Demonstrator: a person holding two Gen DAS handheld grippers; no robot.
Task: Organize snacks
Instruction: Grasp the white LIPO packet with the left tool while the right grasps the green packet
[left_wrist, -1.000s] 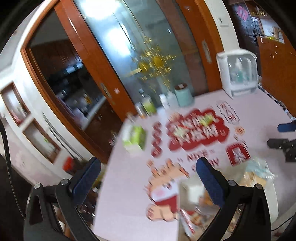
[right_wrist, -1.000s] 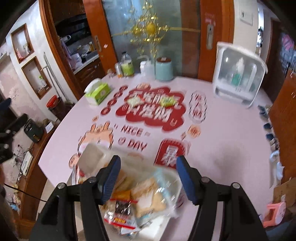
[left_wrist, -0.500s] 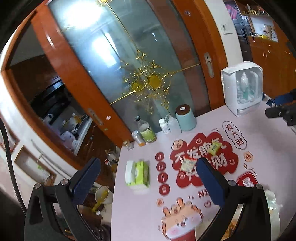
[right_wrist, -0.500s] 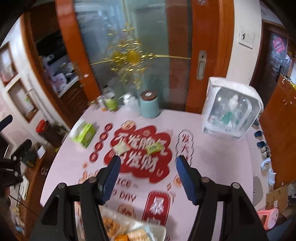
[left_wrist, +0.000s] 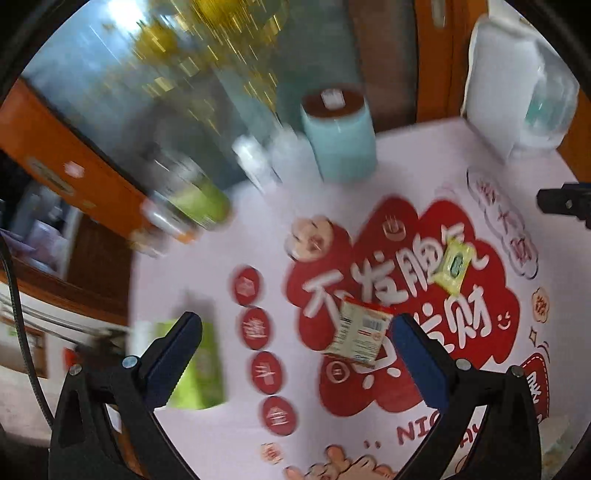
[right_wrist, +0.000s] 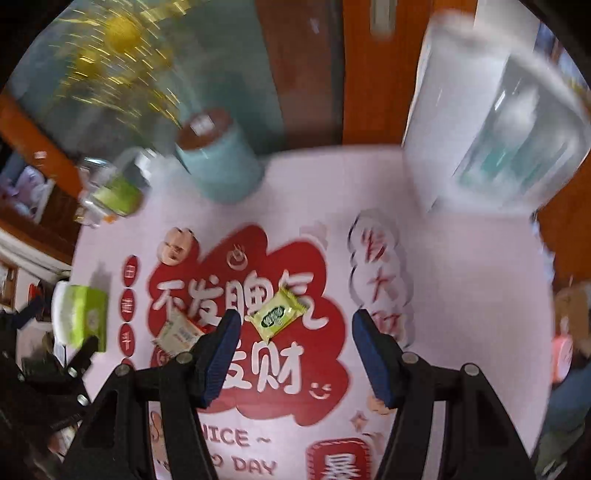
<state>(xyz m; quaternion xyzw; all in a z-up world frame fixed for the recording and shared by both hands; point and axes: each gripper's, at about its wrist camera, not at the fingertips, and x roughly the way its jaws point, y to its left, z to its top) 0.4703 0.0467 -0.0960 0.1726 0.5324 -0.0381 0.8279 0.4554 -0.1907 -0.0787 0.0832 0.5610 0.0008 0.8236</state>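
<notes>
Two small snack packets lie on the pink printed table cover. A yellow-green packet (right_wrist: 277, 314) lies just ahead of my open right gripper (right_wrist: 291, 334), nearer its left finger; it also shows in the left wrist view (left_wrist: 453, 264). A cream packet with a red edge (left_wrist: 360, 332) lies ahead of my open left gripper (left_wrist: 295, 332), close to its right finger; in the right wrist view it (right_wrist: 179, 332) is partly hidden behind the left finger. Both grippers are empty and hover over the table.
At the back stand a light-blue canister with a brown lid (right_wrist: 218, 158), a green-labelled bottle (left_wrist: 195, 195), small white bottles (left_wrist: 258, 158) and a white clear-fronted box (right_wrist: 491, 110). A green tissue box (left_wrist: 199, 365) sits at the left edge.
Both grippers have moved forward and down toward the two packets. The white tray of snacks seen near the front earlier has dropped out of view.
</notes>
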